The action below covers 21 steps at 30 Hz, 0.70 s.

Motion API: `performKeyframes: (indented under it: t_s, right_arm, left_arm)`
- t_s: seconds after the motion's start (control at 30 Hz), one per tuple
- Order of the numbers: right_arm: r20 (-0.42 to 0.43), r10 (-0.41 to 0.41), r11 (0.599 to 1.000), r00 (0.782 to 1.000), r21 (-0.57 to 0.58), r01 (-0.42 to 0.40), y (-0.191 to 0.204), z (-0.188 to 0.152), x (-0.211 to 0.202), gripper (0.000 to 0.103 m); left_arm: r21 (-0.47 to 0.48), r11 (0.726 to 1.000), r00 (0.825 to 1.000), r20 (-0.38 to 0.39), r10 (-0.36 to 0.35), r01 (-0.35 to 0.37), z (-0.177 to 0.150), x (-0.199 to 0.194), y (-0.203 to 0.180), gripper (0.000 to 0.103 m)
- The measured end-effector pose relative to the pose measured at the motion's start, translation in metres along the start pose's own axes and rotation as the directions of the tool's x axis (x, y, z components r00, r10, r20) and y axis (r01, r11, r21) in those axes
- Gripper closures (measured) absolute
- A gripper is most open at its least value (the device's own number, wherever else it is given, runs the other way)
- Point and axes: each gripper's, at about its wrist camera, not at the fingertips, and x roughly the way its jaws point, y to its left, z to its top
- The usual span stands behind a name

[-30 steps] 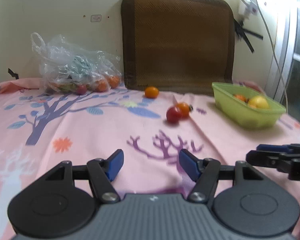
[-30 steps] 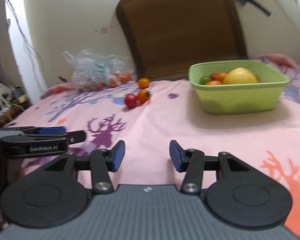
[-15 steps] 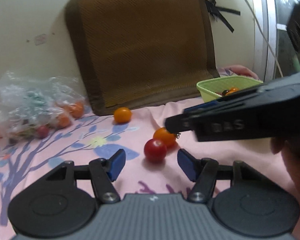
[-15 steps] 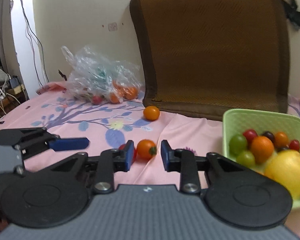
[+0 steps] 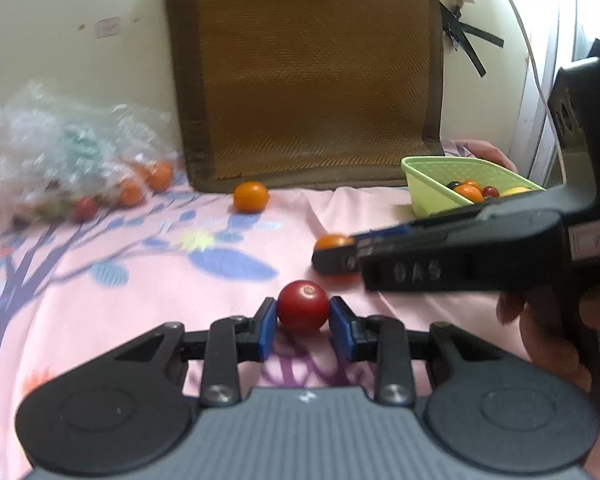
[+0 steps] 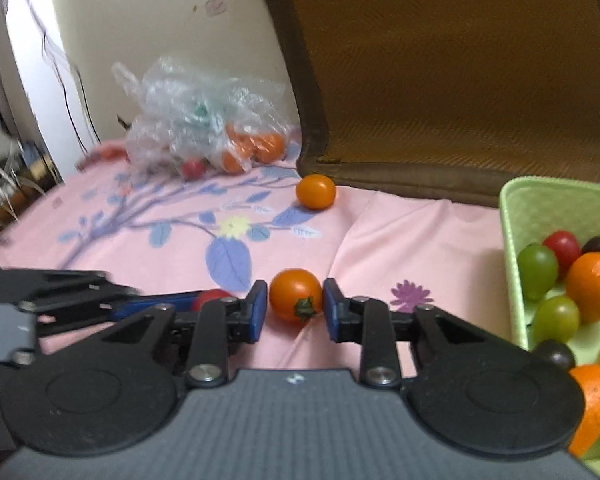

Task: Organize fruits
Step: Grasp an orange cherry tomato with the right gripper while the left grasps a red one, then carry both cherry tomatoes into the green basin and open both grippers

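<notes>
A red cherry tomato (image 5: 303,306) lies on the pink printed sheet (image 5: 120,280) between the blue pads of my left gripper (image 5: 303,315). The jaws are closing and both pads touch it. Just to its right, an orange cherry tomato (image 6: 296,294) with a green stem sits between the pads of my right gripper (image 6: 295,306), which is shut on it. In the left wrist view the right gripper (image 5: 340,256) reaches in from the right over that orange tomato (image 5: 332,241). The green basket (image 6: 540,208) at the right holds several fruits.
A third orange tomato (image 5: 251,197) lies loose near a brown cushion (image 5: 308,72) leaning on the wall. A clear plastic bag (image 5: 68,152) with more fruit sits at the back left. A person's hand (image 5: 540,320) grips the right tool. Cables hang at the far right.
Both grippers moved forward to the pair of tomatoes and narrowed. The left one now has the red tomato between its pads, the right one the orange tomato.
</notes>
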Motion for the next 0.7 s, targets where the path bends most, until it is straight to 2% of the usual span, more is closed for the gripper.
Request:
performKeyframes:
  t_s: [0.13, 0.23, 0.37, 0.5, 0.6, 0.7]
  right_arm:
    - [0.04, -0.01, 0.999, 0.999, -0.035, 0.012, 0.007, -0.003, -0.023, 0.072]
    - [0.1, -0.02, 0.997, 0.995, -0.072, 0.027, 0.012, -0.014, -0.061, 0.072]
    - [0.139, -0.064, 0.995, 0.988, -0.07, 0.074, 0.014, -0.045, -0.108, 0.072]
    - [0.139, -0.154, 0.987, 0.978, -0.027, 0.159, 0.006, -0.081, -0.144, 0.072]
    - [0.13, -0.22, 0.975, 0.967, -0.001, 0.222, 0.002, -0.107, -0.164, 0.072]
    - [0.122, -0.255, 0.967, 0.959, 0.035, 0.252, -0.003, -0.123, -0.176, 0.072]
  left_arm:
    - [-0.033, 0.999, 1.0, 0.011, -0.022, 0.022, -0.014, -0.032, -0.013, 0.074]
    - [-0.015, 0.997, 0.996, 0.038, -0.078, 0.079, -0.025, -0.055, -0.036, 0.074]
    - [0.038, 0.982, 0.982, 0.039, -0.185, 0.183, -0.036, -0.067, -0.073, 0.074]
    - [0.088, 0.961, 0.964, 0.018, -0.264, 0.262, -0.044, -0.07, -0.107, 0.074]
    - [0.126, 0.953, 0.96, 0.0, -0.279, 0.277, -0.051, -0.066, -0.124, 0.074]
    - [0.147, 0.956, 0.967, -0.013, -0.256, 0.255, -0.061, -0.06, -0.13, 0.073]
